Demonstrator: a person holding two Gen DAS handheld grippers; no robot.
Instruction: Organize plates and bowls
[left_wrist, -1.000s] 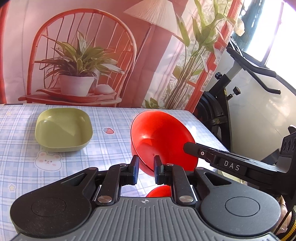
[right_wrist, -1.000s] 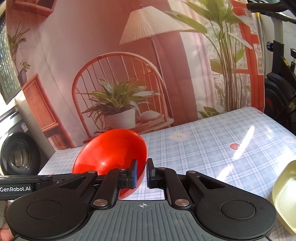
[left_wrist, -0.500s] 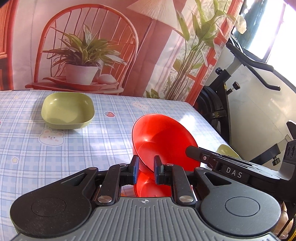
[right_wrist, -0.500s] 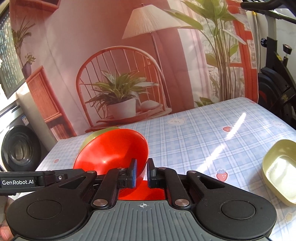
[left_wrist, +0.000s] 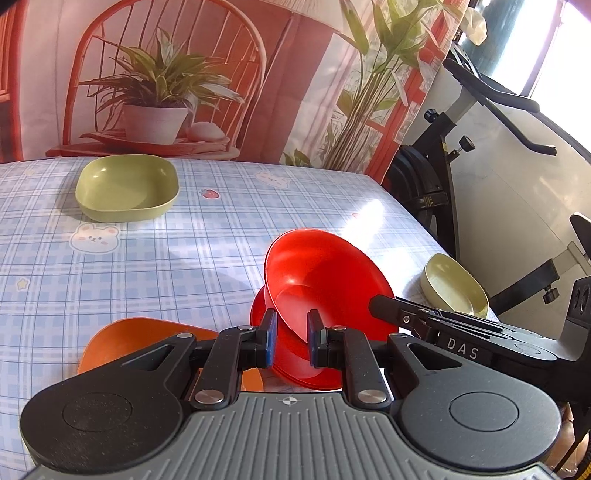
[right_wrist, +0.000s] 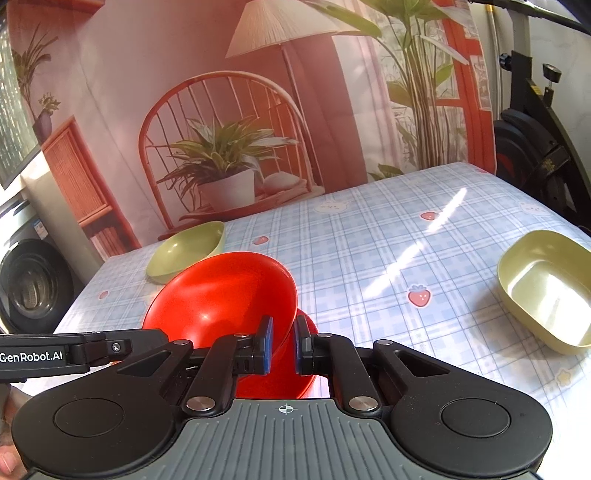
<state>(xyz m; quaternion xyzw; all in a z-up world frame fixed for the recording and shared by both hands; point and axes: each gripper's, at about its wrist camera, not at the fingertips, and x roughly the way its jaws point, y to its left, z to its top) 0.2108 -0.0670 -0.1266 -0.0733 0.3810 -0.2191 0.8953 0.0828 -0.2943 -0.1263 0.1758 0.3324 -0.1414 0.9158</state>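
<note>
Both grippers hold one red bowl (left_wrist: 325, 284) by opposite sides of its rim. My left gripper (left_wrist: 290, 341) is shut on its near rim; my right gripper (right_wrist: 283, 347) is shut on the other side, with the bowl (right_wrist: 225, 299) tilted. Right under it a second red bowl (left_wrist: 295, 365) sits on the table, also in the right wrist view (right_wrist: 295, 380). An orange plate (left_wrist: 122, 343) lies to the left of it. A green square bowl (left_wrist: 127, 188) sits at the far left. A pale yellow-green bowl (right_wrist: 546, 291) sits at the right edge.
The table has a blue checked cloth (left_wrist: 184, 258) with bear and strawberry prints. An exercise bike (left_wrist: 461, 155) stands beyond the right edge. A printed backdrop (right_wrist: 258, 110) hangs behind the table. A washing machine (right_wrist: 29, 288) stands off the left side.
Both grippers have lowered the red bowl towards the table, down onto the second red bowl. The orange plate and the pale bowl have come into view.
</note>
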